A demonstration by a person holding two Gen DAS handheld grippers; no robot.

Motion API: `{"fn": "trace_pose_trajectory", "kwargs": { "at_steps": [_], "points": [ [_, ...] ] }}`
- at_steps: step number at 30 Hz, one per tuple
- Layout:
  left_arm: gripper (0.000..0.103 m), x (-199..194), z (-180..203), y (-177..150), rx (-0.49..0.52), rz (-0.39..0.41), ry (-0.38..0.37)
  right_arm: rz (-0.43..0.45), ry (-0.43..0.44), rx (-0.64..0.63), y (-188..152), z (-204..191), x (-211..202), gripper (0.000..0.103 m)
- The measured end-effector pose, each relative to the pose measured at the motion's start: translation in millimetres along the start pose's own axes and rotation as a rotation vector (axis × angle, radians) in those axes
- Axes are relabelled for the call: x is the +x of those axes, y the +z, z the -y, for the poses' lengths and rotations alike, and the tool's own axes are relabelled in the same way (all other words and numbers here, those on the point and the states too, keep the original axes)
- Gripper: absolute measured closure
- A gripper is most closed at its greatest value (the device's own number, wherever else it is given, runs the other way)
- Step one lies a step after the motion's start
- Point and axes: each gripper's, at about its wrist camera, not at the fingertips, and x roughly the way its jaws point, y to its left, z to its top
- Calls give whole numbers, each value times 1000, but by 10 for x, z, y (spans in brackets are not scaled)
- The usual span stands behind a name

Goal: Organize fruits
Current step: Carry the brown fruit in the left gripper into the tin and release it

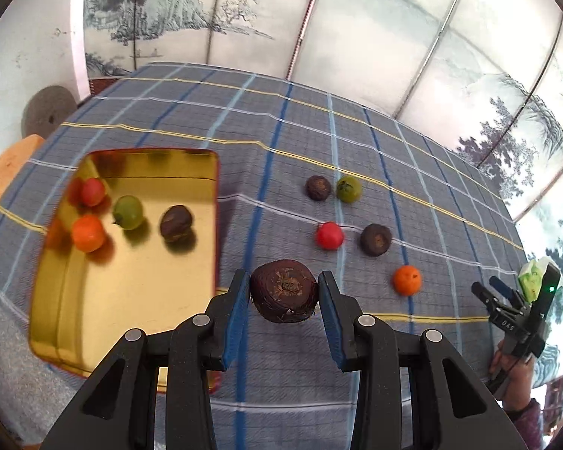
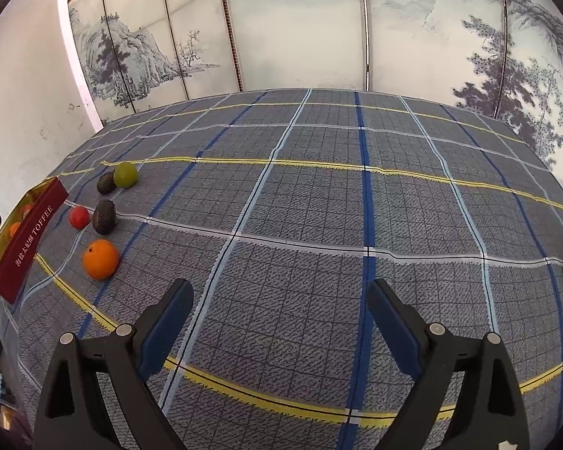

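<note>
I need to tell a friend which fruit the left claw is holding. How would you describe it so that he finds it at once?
Start from the gold tray on the checked tablecloth. Just beside its right edge, the left claw is shut on a dark brown fruit above the cloth. Two similar dark fruits lie loose on the cloth and one in the tray; this is the only one between blue pads.

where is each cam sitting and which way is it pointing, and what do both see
Left wrist: sits on the left gripper, looking down over its fingers, shut on a dark fruit, toward the gold tin and loose fruit; the right gripper and a hand show at right.
Right wrist: sits on the right gripper, jaws open and empty, facing across the checked cloth to the painted screen.
Shared: the orange, red fruit, green fruit, tin and cloth.
</note>
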Motion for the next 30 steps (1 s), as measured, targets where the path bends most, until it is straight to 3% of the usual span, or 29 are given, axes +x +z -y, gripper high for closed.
{"fn": "trace_pose_trajectory", "kwargs": {
  "at_steps": [10,15,21,30],
  "points": [
    [64,-122,-341,-141,-30,22,56,-13,-36,-89,-21,-204,14,10],
    [64,-163,-449,-177,-34,30,75,-12,67,-39,-41,-340,8,10],
    [64,-155,-574,-204,-39,25,98,-10,178,-120,57,-829,30,10],
    [64,-75,-773,-269,-68,4,124,-43,185,-217,145,-1260,294,10]
  ]
}}
